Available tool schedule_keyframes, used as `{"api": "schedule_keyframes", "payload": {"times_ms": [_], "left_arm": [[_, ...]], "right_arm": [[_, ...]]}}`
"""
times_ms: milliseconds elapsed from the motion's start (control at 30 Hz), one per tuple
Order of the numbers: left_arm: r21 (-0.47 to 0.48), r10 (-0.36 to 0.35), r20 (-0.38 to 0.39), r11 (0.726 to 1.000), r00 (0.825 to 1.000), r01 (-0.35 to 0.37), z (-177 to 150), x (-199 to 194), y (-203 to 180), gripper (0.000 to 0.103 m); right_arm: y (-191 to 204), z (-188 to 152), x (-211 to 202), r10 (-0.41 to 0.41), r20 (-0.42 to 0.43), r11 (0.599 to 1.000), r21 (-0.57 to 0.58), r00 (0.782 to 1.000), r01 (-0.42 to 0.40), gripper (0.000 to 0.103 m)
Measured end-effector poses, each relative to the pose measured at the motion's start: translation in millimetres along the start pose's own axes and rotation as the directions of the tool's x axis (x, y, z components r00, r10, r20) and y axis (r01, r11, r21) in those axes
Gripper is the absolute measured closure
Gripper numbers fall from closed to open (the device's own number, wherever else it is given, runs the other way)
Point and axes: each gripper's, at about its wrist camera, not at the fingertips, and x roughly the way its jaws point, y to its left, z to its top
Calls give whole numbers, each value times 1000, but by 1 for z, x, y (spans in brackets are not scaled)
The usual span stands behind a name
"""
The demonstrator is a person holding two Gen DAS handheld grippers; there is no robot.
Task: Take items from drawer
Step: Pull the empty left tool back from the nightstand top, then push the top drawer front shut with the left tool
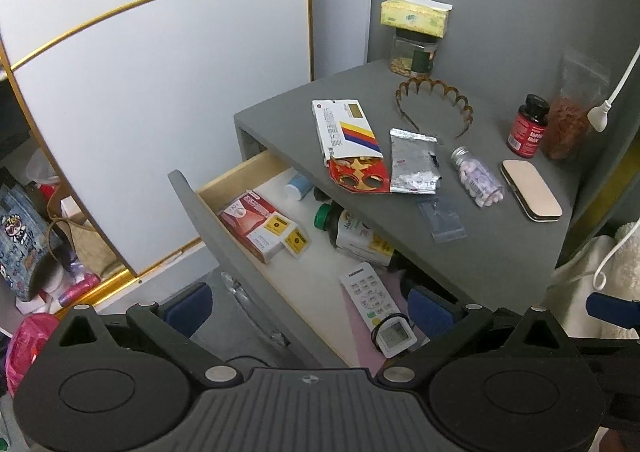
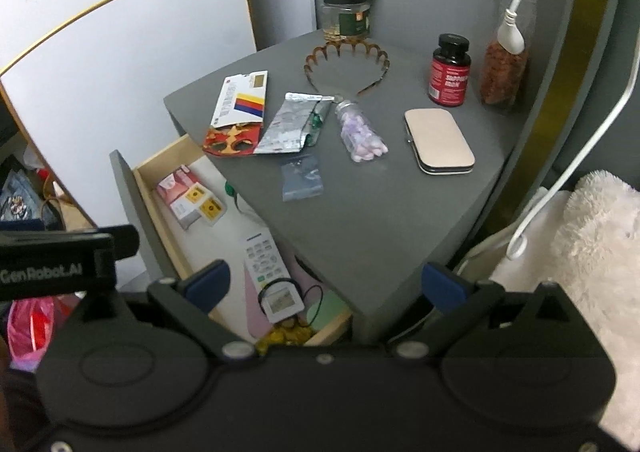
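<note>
The grey nightstand's drawer is pulled out. Inside lie a red-and-white medicine box, a dark green-capped bottle, a small blue-capped bottle, a white remote and a small white thermometer display. My left gripper hovers open above the drawer's front, nothing between its blue pads. My right gripper is open too, over the drawer's right end and the nightstand's near corner, holding nothing.
On the nightstand top lie a white card box, a foil pack, a pill vial, a beige case, a brown hair comb, a red-labelled bottle, a jar under a tissue box. A white fluffy blanket lies right.
</note>
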Motion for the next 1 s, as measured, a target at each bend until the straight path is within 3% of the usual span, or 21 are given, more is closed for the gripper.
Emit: {"api": "schedule_keyframes", "payload": {"times_ms": [100,233,367,467,600,700,767,1000], "left_arm": [[8,8,-2,1000,1000,-8,-1,-1,-1,0],[-2,-34,-14,999,999,34,-1,0,6,0],[29,-45,-48,999,998,46,2,18,30,0],[72,-117,-74,990,990,122,3,38,51,0],[177,-173,-108,966,979,190,-2,59,69,0],[293,-250,-99,918,963,268,-14,74,72,0],[338,-323,-119,876,939,344,-22,87,72,0],[449,-316,-146,823,937,348,-36,123,69,0]], "right_arm": [[2,0,1,-8,-3,1000,-13,1000,8,0],[-1,0,3,-20,-5,1000,-11,1000,20,0],[-9,2,1,-18,5,1000,17,1000,18,0],[-10,0,3,-9,2,1000,21,1000,9,0],[-8,-1,8,9,-4,1000,28,1000,-8,0],[-7,-2,11,21,-10,999,30,1000,-20,0],[-7,-2,14,25,-11,999,30,1000,-25,0],[-16,1,19,41,-19,997,59,999,-40,0]]}}
